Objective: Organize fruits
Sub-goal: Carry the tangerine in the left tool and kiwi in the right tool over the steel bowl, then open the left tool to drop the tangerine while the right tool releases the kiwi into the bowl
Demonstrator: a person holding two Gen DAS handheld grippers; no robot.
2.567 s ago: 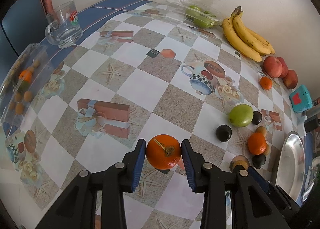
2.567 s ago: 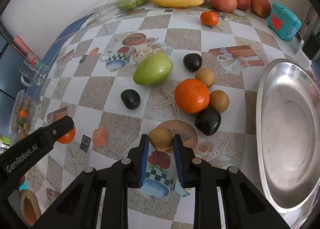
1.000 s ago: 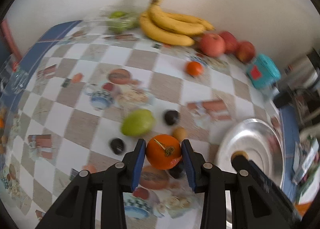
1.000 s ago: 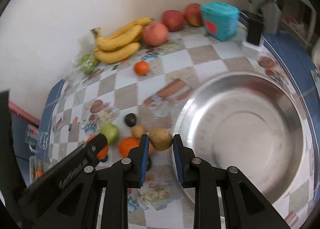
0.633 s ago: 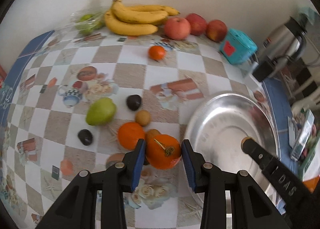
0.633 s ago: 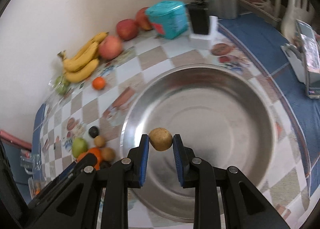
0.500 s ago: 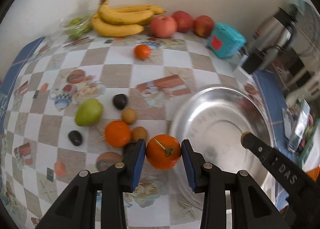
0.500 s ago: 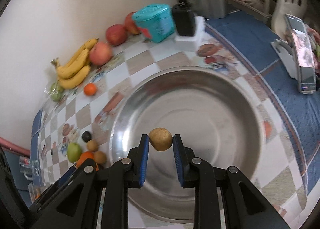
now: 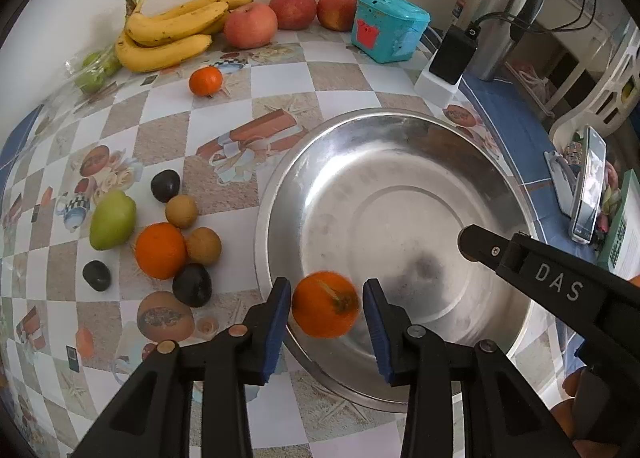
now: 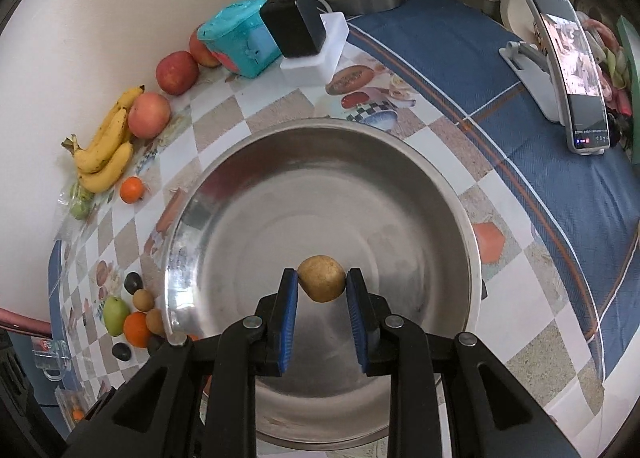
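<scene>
orange (image 9: 325,305) sits between the left gripper (image 9: 325,312) pads over the near rim of the steel bowl (image 9: 404,126), blurred; the jaws have just been opening and a gap shows on both sides, so it looks let go, dropping or about to. right gripper (image 10: 321,290): jaws clamped on a small tan round fruit (image 10: 321,278), held over the bowl's middle.

risks, as a guess: the orange is close to the rim, so it could bounce or roll out onto the worktop (image 9: 280,78). the tan fruit, let go from a height, may roll into it.

hard to tell: whether the orange already touches the bowl floor; motion blur hides it. the kind of tan fruit is unclear. a second orange (image 9: 161,251), a green fruit (image 9: 112,220) and dark fruits wait on the worktop.
</scene>
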